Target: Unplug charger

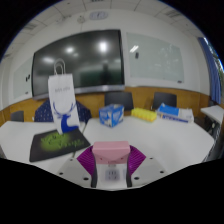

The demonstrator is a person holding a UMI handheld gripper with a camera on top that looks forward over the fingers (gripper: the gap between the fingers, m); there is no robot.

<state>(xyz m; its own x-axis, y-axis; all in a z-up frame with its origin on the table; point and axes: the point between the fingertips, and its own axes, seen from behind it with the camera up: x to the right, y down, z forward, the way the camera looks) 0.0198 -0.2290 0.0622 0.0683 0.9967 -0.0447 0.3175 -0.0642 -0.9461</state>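
Note:
A charger with a pink block (pixel 110 152) on top and a white body (pixel 110 172) with small dark markings sits between my fingers, above the white table (pixel 170 145). My gripper (pixel 110 160) is shut on it. The magenta pads (pixel 87 160) press against the pink block from both sides. No socket or cable shows; the lower part of the charger is hidden between the fingers.
Beyond the fingers, a white paper bag (pixel 62 100) stands beside a dark mat (pixel 55 147) with a green patch. A blue box (pixel 113 115), a yellow object (pixel 145 114) and a blue-white box (pixel 172 112) lie farther back. Chairs and a large dark screen (pixel 85 60) are behind.

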